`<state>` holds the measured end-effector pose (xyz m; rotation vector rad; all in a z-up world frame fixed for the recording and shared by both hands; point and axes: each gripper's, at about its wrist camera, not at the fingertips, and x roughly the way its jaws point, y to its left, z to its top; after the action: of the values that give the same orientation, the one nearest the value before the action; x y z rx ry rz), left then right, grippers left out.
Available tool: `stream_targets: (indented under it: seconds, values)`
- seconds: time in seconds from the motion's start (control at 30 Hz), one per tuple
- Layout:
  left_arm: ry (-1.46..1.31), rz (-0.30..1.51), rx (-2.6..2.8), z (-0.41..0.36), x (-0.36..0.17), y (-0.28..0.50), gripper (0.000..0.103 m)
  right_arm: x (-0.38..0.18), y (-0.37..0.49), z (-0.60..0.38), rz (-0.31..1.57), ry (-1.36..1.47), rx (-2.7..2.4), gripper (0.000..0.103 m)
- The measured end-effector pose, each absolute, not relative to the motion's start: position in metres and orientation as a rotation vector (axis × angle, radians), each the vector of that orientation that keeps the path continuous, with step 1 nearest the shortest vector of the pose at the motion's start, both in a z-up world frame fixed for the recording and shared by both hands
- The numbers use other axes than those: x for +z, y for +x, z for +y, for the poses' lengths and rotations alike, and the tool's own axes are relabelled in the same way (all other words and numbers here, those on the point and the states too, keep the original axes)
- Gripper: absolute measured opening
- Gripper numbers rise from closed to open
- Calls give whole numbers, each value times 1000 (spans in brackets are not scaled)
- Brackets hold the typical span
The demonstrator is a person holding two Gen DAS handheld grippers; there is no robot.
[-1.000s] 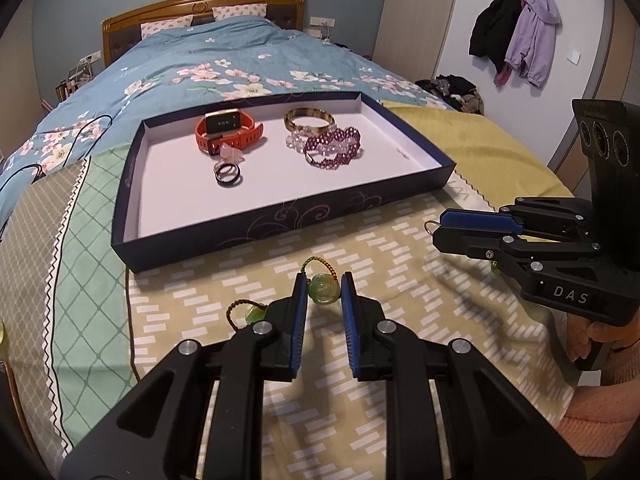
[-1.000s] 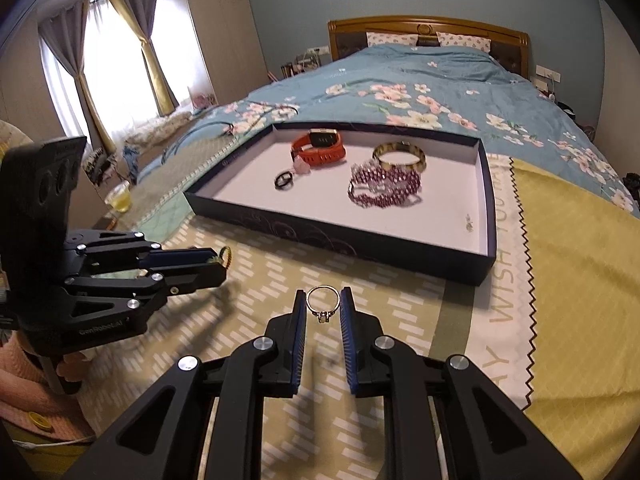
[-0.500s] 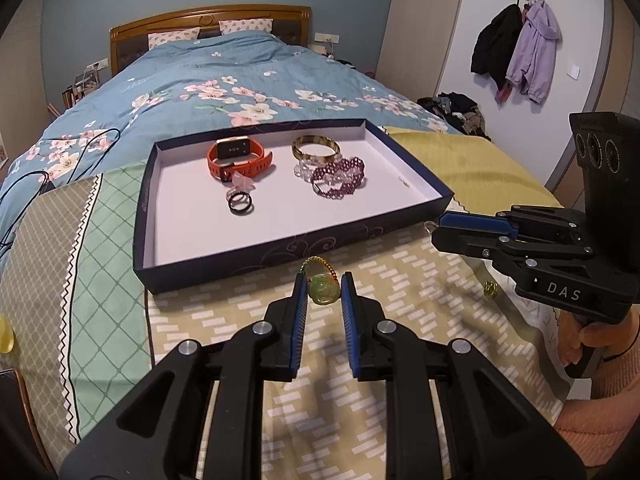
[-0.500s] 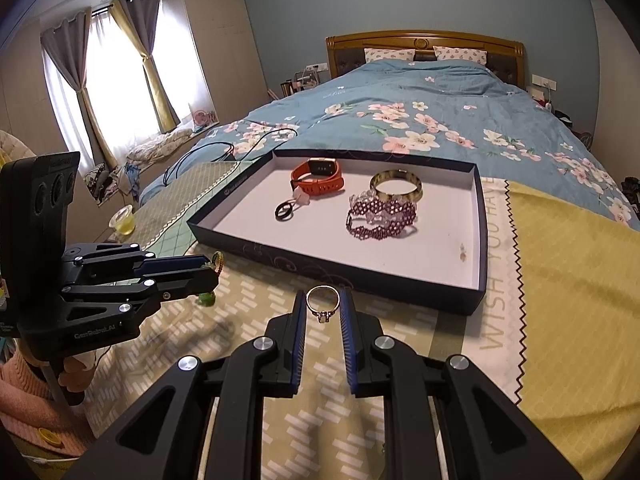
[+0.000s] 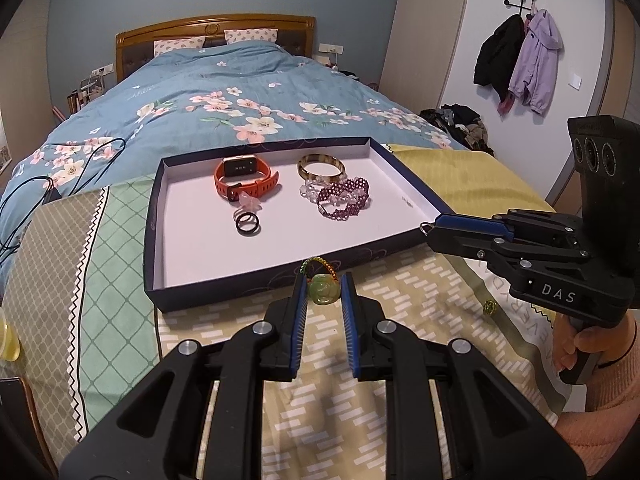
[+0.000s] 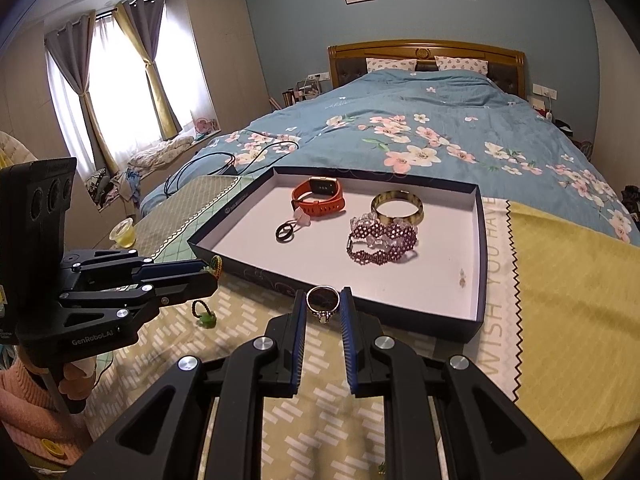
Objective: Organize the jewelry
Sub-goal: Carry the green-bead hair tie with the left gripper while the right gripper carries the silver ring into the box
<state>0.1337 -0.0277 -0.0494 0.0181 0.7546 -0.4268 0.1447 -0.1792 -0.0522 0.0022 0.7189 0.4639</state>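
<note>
Left claw (image 5: 324, 294) is clamped on a round green jade pendant (image 5: 323, 290) with a beaded cord, low centre of frame, just short of the tray (image 5: 224, 294). Right claw (image 6: 323, 309) pinches a thin ring (image 6: 322, 301), probably silver.

Left gripper (image 5: 323, 295) clamped on a green jade pendant (image 5: 322, 290) with a beaded loop, held just before the near wall of the dark blue tray (image 5: 149, 216). Tray lies on the bed (image 5: 256, 88); inside: orange smartwatch (image 5: 245, 178), black ring (image 5: 247, 224), amber bangle (image 5: 321, 166), purple beaded bracelet (image 5: 343, 200). Right gripper (image 5: 430, 229) at right, tips at the tray's corner, pinching a small ring (image 5: 425, 227).
</note>
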Motion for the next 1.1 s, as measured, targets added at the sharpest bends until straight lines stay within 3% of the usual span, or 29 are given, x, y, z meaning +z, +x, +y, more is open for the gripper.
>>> stream_targets:
  seconds: [1.1]
  values:
    - [12,727,-385,-27,-41,167,17,-49,189,-177,713,-22,447,15]
